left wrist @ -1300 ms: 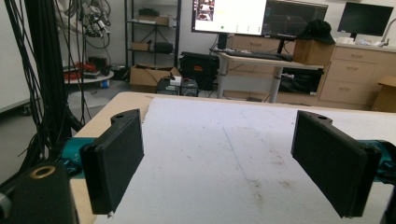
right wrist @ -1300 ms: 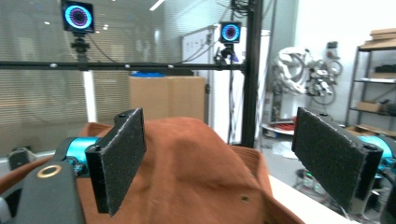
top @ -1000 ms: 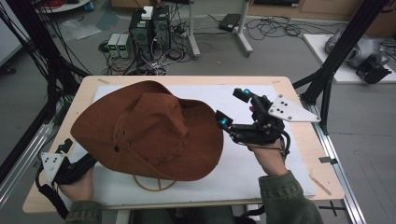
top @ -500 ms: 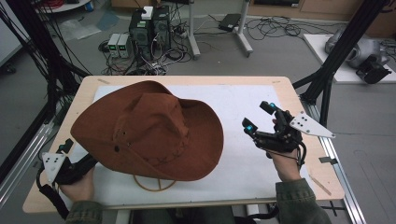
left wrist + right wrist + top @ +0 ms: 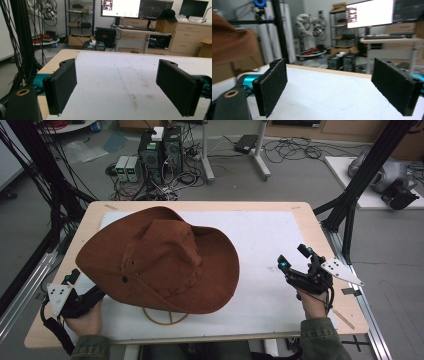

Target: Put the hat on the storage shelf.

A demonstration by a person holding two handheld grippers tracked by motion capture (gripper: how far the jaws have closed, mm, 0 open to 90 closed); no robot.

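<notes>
A brown wide-brimmed hat (image 5: 160, 260) lies crown up on the white table cover (image 5: 265, 235), left of centre. A tan cord loop (image 5: 165, 316) pokes out from under its near brim. My left gripper (image 5: 84, 285) rests at the near left corner, partly under the brim's edge. In the left gripper view it (image 5: 117, 75) is open with bare cover between the jaws. My right gripper (image 5: 293, 256) is held near the right edge, well clear of the hat, open and holding nothing (image 5: 329, 75). The hat's brim (image 5: 229, 42) appears at the left of the right gripper view.
The wooden table's edge (image 5: 320, 225) runs close on the right, with black frame posts (image 5: 357, 190) beyond it. Behind the table, computer boxes and cables (image 5: 160, 150) sit on the floor. White cover to the right of the hat is bare.
My right gripper has drawn away from the hat's right brim, moving right and toward the near edge, still open. The hat and left gripper have stayed put.
</notes>
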